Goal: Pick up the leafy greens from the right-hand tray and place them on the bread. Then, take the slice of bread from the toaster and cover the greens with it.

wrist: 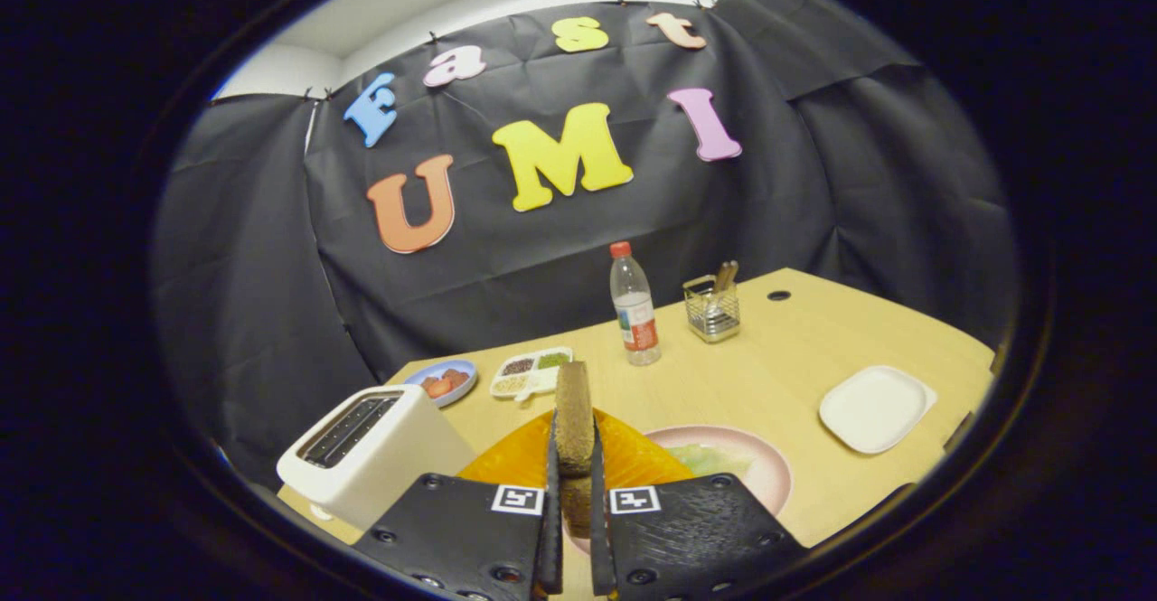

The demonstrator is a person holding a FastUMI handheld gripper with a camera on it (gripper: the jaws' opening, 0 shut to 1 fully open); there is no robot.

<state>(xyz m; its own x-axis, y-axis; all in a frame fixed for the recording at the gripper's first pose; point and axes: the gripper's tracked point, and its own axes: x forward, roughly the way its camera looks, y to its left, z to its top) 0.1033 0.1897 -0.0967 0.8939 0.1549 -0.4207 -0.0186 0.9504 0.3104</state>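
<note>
Now hand-held gripper [573,456] clamps flat brown bread slice [573,411].

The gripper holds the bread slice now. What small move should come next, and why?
Probably lower the bread slice, clamped edge-on between the gripper fingers, toward the pink plate, since the leafy greens lie there uncovered and the toaster stands left.

A clear plastic water bottle [634,305] with a red cap stood upright on a pale wooden desk [768,375], near a wire mesh holder [712,309] that held wooden utensils. To the far side lay a divided tray [531,372] of grains and seeds, just beside a blue plate [446,380] carrying red pieces of food. A round cable hole [778,295] marked the desk's back corner, against the black cloth wall.
</note>
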